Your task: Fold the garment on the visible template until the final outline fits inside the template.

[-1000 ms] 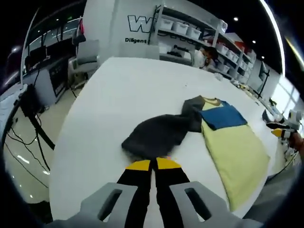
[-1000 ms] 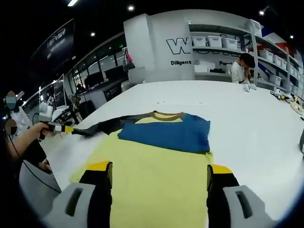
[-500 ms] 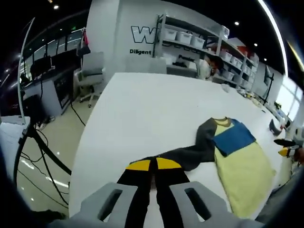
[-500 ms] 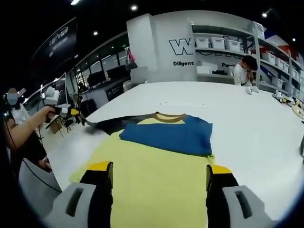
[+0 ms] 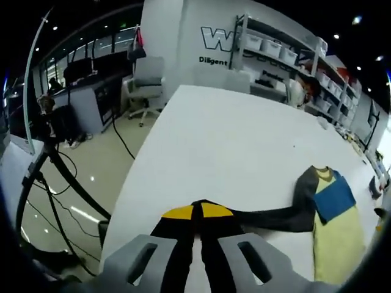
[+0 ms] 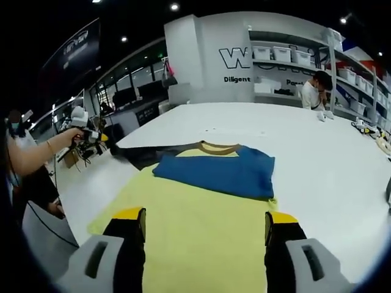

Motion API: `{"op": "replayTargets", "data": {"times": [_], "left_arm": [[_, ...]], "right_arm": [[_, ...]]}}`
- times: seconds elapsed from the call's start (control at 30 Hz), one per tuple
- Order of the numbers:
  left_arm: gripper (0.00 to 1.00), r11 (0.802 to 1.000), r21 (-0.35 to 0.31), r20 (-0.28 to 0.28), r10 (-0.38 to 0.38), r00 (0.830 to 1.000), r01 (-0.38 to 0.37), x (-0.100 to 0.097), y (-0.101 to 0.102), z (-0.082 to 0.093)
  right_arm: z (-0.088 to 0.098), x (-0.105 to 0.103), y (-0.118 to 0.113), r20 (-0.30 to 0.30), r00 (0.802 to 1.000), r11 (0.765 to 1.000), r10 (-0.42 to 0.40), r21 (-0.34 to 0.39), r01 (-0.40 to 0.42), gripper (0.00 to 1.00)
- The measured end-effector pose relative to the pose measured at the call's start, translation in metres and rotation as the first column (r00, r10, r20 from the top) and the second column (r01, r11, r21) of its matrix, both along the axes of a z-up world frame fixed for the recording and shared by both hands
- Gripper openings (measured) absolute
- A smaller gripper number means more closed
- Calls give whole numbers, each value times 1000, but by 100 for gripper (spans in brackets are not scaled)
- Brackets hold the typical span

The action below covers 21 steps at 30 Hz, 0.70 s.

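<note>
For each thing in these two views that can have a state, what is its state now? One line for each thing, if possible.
Left gripper: shut on the dark sleeve.
Right gripper: open, above the yellow body of the garment, holding nothing.
Dark sleeve: stretched out in a long band across the white table.
Garment: lying flat, blue part folded over the yellow chest.

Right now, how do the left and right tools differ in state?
The left tool is shut on the dark sleeve, pulled out long across the white table; the right tool is open and holds nothing. The left tool sits near the table edge, away from the shirt body; the right tool hangs above the yellow body. Both have black jaws with yellow tips.
</note>
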<state>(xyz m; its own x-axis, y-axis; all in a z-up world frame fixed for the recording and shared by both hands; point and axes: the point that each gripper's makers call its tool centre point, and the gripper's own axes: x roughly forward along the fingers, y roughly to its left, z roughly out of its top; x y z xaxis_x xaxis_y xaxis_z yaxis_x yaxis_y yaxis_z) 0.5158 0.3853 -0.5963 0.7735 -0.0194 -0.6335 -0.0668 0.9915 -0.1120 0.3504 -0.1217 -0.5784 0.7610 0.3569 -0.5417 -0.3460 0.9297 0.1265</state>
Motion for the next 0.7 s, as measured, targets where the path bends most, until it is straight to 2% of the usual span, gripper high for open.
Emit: {"op": "replayTargets", "data": {"times": [0.1,0.3,0.43,0.7], "left_arm": [[0,1000,-2,-8,-6,1000,6,10,-2,-3],[0,998,52,-23,-36,999,37,30,-2,-14],[0,995,103,-49,4,999,1,33,8,-26],[0,987,161,-69,20,997,-8,32,16,-38]], "right_arm": [[-4,1,-1,-8,1000,1000,1,-7,-1,78],[-5,2,-1,-12,1000,1000,3,-15,-3,78],[-5,3,1,-10,1000,1000,10,-13,-11,78],[0,4,5,3,1000,1000,17,11,-17,79]]}}
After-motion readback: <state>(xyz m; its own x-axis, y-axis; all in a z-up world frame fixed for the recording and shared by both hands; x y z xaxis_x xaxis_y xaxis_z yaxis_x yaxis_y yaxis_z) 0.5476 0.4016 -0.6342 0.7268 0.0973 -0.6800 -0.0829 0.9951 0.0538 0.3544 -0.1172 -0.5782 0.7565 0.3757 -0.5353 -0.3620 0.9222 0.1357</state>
